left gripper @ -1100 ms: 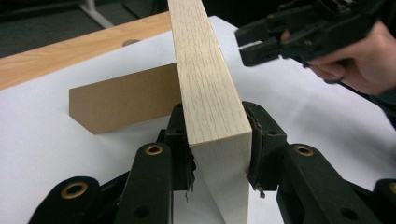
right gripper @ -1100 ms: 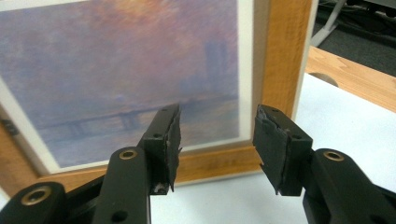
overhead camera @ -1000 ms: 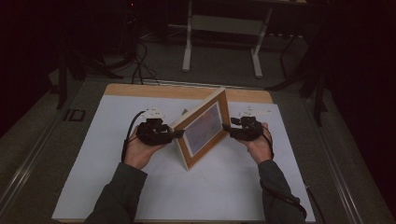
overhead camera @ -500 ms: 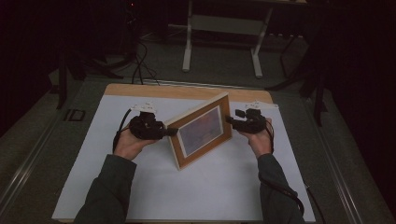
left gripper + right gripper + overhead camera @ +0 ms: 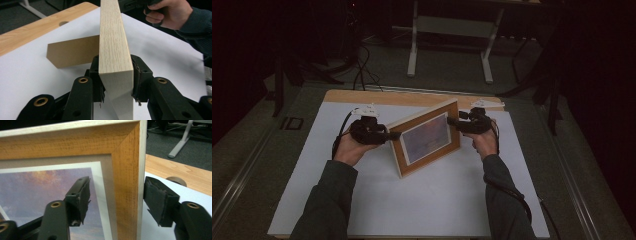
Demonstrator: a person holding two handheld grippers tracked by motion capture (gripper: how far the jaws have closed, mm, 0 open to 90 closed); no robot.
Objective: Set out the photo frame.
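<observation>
A wooden picture frame (image 5: 427,140) with a sunset photo stands upright on the white mat (image 5: 437,200), leaning on its brown back prop (image 5: 72,53). My left gripper (image 5: 394,135) is shut on the frame's left edge; in the left gripper view both pads press the pale side (image 5: 112,37) of the frame. My right gripper (image 5: 453,121) straddles the upper right edge, and its jaws have just been opening. In the right gripper view (image 5: 117,195) one pad (image 5: 83,192) hangs in front of the glass and the other (image 5: 157,200) stands behind the frame (image 5: 125,157), neither pressing it.
The white mat covers a wooden tabletop (image 5: 362,96) with a round hole (image 5: 64,23) near its far edge. Beyond the table lie cables (image 5: 362,75) and the feet of a metal stand (image 5: 412,60) on a dark floor.
The frame has swung its left end to the left and now faces me more squarely. My left hand moved left with it. The right gripper's jaws widened around the right edge.
</observation>
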